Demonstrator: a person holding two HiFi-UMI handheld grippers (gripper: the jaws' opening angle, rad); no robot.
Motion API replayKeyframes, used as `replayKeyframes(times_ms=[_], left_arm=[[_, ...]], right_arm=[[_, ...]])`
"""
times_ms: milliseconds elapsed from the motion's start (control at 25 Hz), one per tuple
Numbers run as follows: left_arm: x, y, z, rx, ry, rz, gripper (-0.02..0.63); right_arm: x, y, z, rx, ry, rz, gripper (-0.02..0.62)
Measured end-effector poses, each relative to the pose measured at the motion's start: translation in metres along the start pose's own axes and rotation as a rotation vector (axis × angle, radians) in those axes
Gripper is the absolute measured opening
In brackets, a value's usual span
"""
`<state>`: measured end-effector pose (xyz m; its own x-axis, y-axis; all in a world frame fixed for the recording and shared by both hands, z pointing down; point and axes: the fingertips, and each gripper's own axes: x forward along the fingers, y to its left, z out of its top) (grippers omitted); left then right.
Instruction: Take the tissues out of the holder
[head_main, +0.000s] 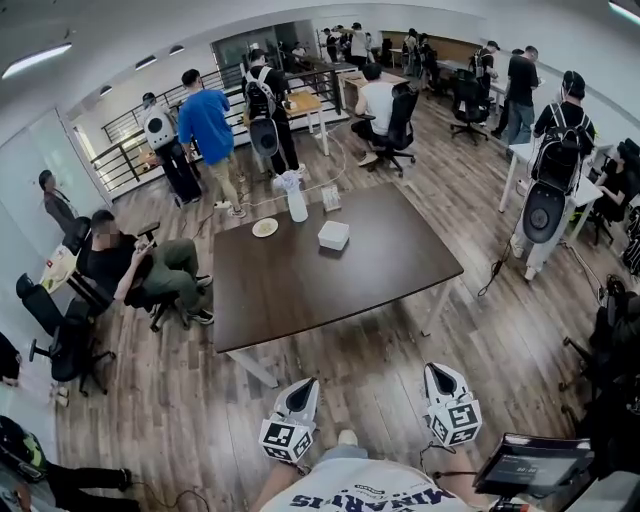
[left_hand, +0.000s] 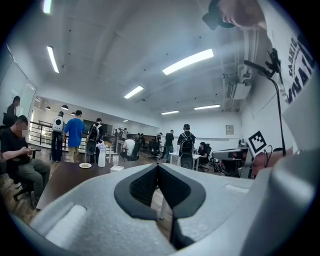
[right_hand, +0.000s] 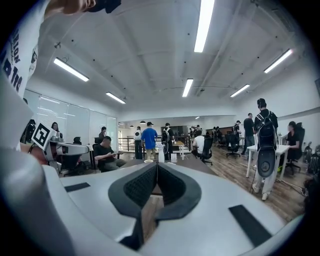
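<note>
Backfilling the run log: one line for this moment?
stage: not started | left gripper: shut, empty | right gripper: shut, empty | table: ahead, not yet reached

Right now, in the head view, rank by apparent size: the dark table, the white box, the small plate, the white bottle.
1. dark table, by far.
2. white box.
3. white bottle and small plate: too close to rank.

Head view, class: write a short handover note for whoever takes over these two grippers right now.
Left gripper: shut, empty, short of the table.
Right gripper: the same.
Things: the tall white holder, with what looks like tissue at its top, stands at the table's far side, near a plate and a white box.
Done: nothing, tissue not out.
Left: reach the holder, pull the tissue out.
</note>
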<state>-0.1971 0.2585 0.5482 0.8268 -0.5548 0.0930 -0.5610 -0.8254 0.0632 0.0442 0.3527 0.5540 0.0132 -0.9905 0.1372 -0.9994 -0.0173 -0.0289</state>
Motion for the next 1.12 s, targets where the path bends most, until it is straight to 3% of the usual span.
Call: replayKeyframes(times_ms=[200, 520, 840, 1120], left_arm=[[0.031, 0.05, 0.021, 0.013, -0.032, -0.021, 0.005], [0.057, 0.121, -0.008, -0.015, -0.008, -0.049, 0.003], [0.072, 0.144, -0.006, -0.027, -0.018, -0.065, 0.003], [0.092, 0.16, -0.006, -0.025, -0.015, -0.023, 0.004]], right_arm=[[0.058, 0.003, 0.017, -0.003, 0.001, -0.026, 0.009], [0.113, 0.038, 0.019, -0.017, 0.016, -0.029, 0.009], [0.146, 0.048, 0.024, -0.024, 0.046, -0.009, 0.009], [0.195, 0.04, 0.024, -0.026, 0.034, 0.047, 0.009]])
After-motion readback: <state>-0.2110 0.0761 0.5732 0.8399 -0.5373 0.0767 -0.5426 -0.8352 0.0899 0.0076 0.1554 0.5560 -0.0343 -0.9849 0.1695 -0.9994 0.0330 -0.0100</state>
